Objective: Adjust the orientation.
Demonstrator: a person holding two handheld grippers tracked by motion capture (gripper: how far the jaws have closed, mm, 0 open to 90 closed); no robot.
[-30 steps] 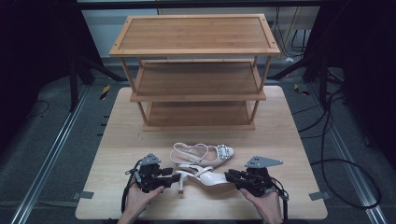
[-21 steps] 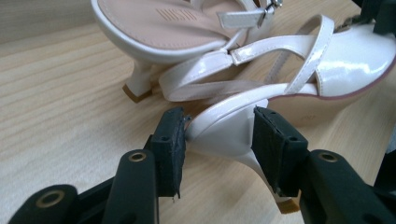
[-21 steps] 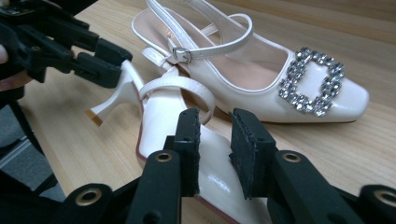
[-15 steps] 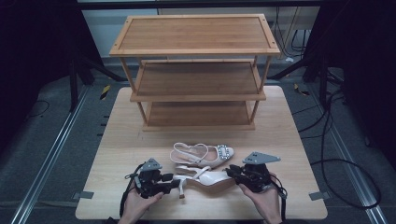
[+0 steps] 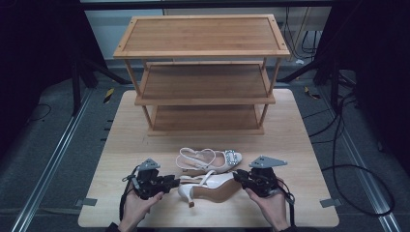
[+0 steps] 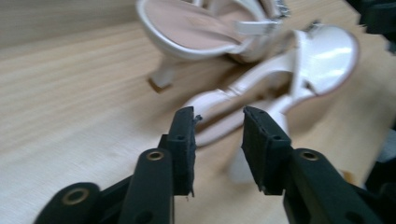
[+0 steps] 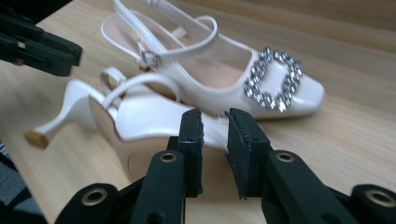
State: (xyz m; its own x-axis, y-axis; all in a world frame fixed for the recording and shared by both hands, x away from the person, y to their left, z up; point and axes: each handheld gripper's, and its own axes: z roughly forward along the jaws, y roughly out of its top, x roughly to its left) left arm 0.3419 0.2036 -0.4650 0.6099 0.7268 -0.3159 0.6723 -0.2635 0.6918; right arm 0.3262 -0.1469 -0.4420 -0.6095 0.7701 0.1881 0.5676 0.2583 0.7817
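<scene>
- The near shoe lies tipped on its side at the table's front edge, just beside the upright shoe.
- Right gripper pinches the near shoe's front edge.
- Left gripper jaws, just closing, straddle its heel strap without pressing.
- The rack behind has bare shelves.

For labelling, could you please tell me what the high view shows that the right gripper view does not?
High view: the three-tier wooden shoe rack at the back. Right gripper view: a small metal strap buckle and the single stones of the square rhinestone buckle. Both: the upright white slingback shoe, the white slingback shoe on its side, the light wooden table.
</scene>
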